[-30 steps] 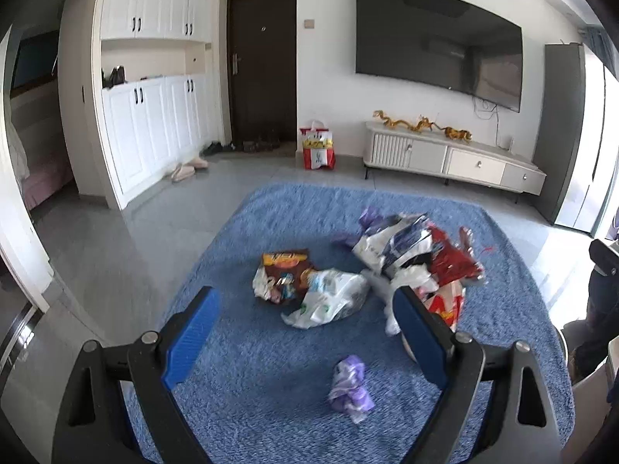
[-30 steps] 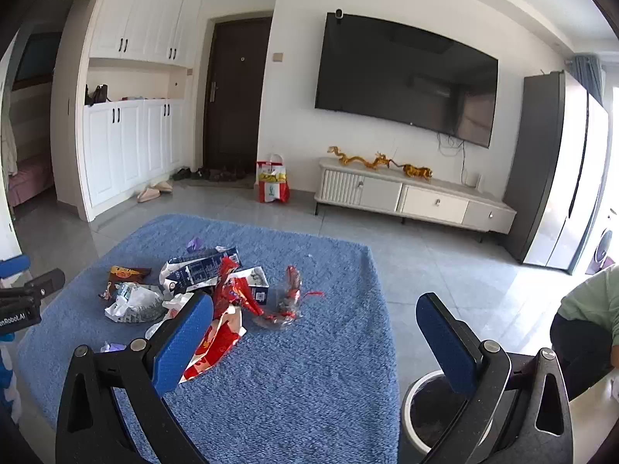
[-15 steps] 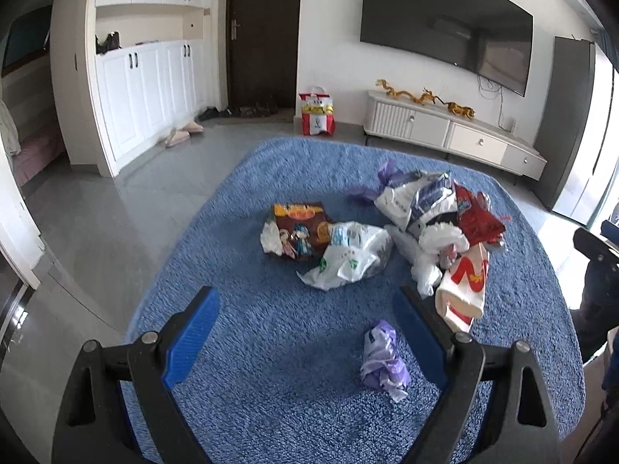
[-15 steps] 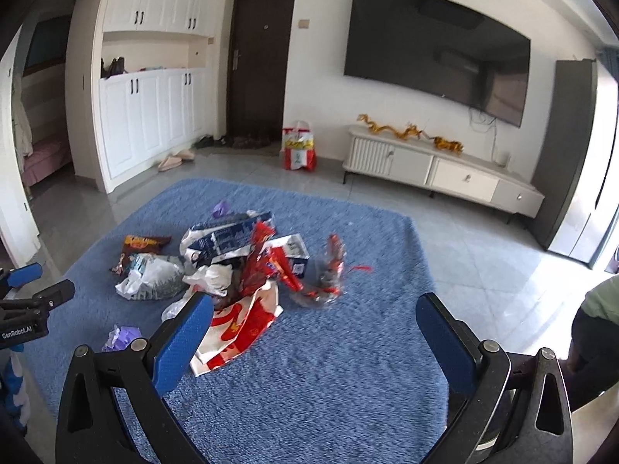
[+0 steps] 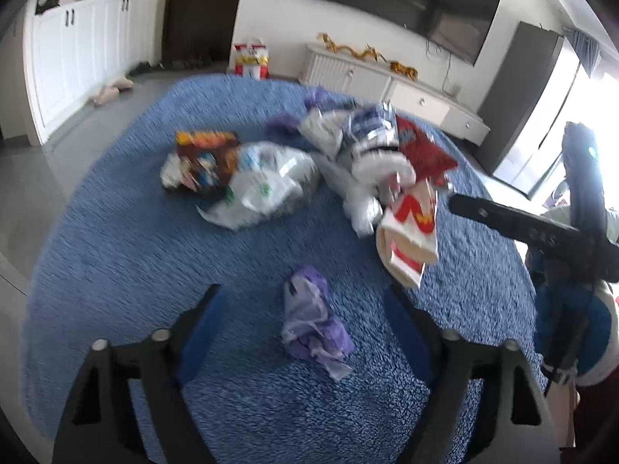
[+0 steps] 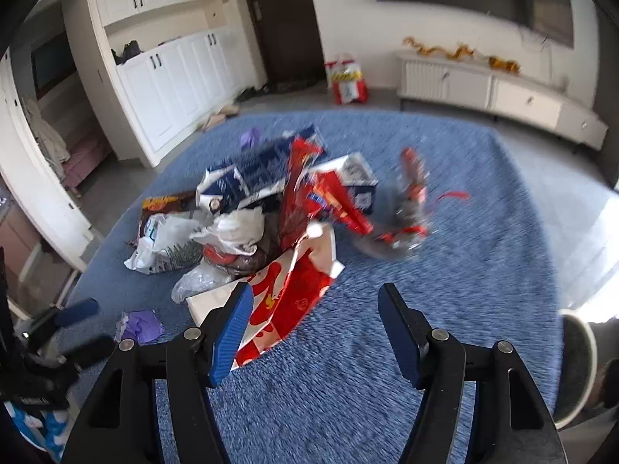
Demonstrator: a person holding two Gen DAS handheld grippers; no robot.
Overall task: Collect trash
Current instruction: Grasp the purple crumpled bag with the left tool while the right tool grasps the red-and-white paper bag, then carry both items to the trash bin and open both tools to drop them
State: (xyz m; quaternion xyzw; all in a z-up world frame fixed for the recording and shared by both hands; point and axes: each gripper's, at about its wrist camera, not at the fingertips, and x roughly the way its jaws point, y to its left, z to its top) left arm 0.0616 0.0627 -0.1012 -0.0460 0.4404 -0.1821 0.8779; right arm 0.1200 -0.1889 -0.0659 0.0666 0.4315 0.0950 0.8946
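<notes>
A pile of trash lies on a blue rug [image 5: 116, 255]. A crumpled purple bag [image 5: 313, 324] lies nearest, between the open fingers of my left gripper [image 5: 309, 328], just ahead of them. Beyond are a white plastic bag [image 5: 263, 185], a brown snack packet [image 5: 205, 150] and a red-and-white paper bag [image 5: 410, 232]. In the right wrist view my right gripper [image 6: 315, 321] is open and empty, its left finger over the edge of the red-and-white paper bag [image 6: 286, 294]. A red wrapper [image 6: 301, 185] and a blue-and-white carton [image 6: 251, 174] lie behind it.
A white bin [image 6: 576, 363] stands off the rug at the right edge of the right wrist view. A white TV cabinet [image 6: 503, 92] lines the far wall, white cupboards [image 6: 174, 77] the left. The right gripper's body [image 5: 541, 236] shows at the right of the left wrist view.
Both grippers have moved down and forward toward the trash. The purple bag now sits between the left fingers. The right fingers have narrowed and reached the red-and-white paper bag.
</notes>
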